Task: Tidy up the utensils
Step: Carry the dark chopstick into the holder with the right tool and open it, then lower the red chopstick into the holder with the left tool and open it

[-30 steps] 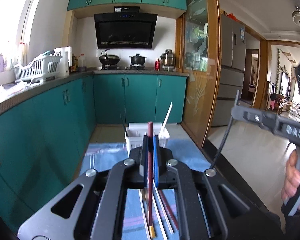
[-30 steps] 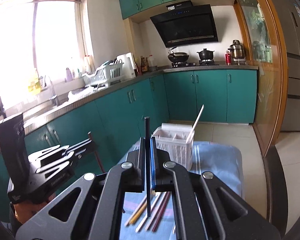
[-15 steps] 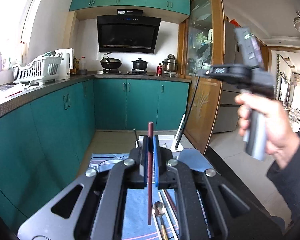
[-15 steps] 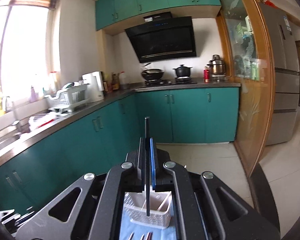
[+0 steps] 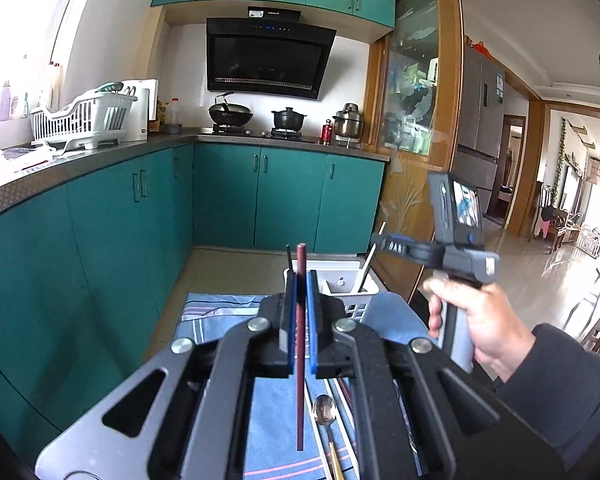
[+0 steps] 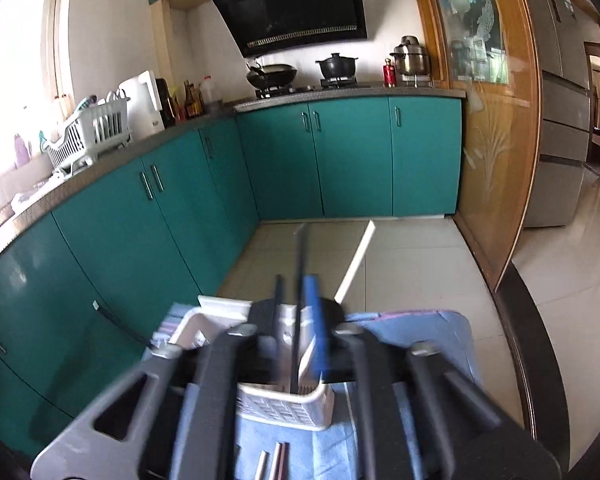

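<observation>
My left gripper [image 5: 299,312] is shut on a dark red chopstick [image 5: 300,380], which stands upright between the blue pads above the blue cloth [image 5: 220,312]. Behind it stands the white utensil caddy [image 5: 340,284] with a white chopstick [image 5: 370,264] leaning in it. A hand holds my right gripper [image 5: 384,240] over the caddy's right side. In the right wrist view the right gripper [image 6: 295,292] has its jaws opening. A black chopstick [image 6: 300,280] stands between them, its lower end inside the caddy [image 6: 284,408], and the pads no longer press on it.
A spoon [image 5: 325,408] and loose chopsticks [image 6: 278,460] lie on the cloth near me. Teal cabinets [image 5: 112,220] run along the left under a counter with a dish rack [image 5: 84,120]. A glass sliding door [image 6: 492,152] stands to the right, past the table's dark edge [image 6: 516,320].
The right gripper swung from beside the loose utensils to above the caddy, sank, and parted its jaws from the black chopstick. The left gripper drifted slightly, still gripping the red chopstick.
</observation>
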The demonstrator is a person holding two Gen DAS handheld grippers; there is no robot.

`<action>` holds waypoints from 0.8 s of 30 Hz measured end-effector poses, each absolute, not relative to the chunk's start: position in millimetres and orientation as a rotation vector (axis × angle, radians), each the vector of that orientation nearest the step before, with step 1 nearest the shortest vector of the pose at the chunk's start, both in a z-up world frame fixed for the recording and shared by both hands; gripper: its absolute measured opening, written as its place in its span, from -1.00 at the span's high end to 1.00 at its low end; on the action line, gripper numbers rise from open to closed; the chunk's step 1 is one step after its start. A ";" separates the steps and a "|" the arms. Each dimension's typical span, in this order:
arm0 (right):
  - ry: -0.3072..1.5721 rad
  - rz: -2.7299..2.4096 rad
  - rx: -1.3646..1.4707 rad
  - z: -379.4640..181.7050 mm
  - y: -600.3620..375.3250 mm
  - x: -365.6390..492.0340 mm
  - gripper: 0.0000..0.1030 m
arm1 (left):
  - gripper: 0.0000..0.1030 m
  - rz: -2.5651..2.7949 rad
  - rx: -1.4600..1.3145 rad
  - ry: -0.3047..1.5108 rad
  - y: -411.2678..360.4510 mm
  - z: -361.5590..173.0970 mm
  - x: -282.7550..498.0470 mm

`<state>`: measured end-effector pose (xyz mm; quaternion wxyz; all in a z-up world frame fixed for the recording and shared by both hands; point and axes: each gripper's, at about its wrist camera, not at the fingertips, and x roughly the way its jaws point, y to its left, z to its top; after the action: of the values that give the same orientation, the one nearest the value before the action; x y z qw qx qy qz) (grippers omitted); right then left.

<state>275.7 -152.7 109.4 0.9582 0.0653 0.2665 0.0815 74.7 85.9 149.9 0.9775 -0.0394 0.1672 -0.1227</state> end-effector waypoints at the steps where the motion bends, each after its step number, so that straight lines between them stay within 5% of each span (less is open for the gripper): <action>1: 0.507 0.159 0.145 109.7 -157.4 264.4 -0.16 | 0.92 -0.246 -0.081 0.336 86.0 150.0 74.3; 5: 0.360 0.152 0.208 112.3 -185.7 201.5 -0.36 | 0.92 -0.245 -0.079 0.337 85.3 148.8 73.5; 8: 0.229 0.141 0.240 90.6 -206.7 132.6 -0.73 | 0.92 -0.239 -0.069 0.337 81.3 147.5 73.1; 14: 0.270 0.105 0.256 15.5 -221.1 76.6 -0.75 | 0.92 -0.220 -0.038 0.326 65.6 144.5 71.0; 24: 0.359 0.160 0.286 9.3 -236.7 91.4 -0.75 | 0.92 -0.239 -0.029 0.281 26.4 203.8 100.0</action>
<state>91.4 -236.7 9.3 0.9705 0.1418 0.1780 0.0793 100.0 26.4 203.8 0.9829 -0.0143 0.1396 -0.1190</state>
